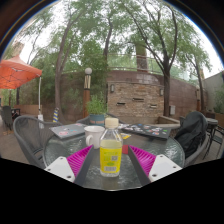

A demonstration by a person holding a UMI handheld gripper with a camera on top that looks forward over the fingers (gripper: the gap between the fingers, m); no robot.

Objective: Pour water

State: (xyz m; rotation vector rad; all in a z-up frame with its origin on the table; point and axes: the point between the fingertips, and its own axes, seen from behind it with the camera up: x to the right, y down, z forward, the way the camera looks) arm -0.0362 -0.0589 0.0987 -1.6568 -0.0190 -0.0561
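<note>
Standing between released claw (111, 160) fingers, bottle (111, 147) of yellowish liquid, cup (93, 135) beyond

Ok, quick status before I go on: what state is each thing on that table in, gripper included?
Bottle: upright on the table, white cap on, yellowish liquid inside, standing between the gripper's fingers.
White cup: upright, just beyond the bottle; contents not visible.
Gripper: open, gaps either side of the bottle.
Table: bears bottle and cup.
</note>
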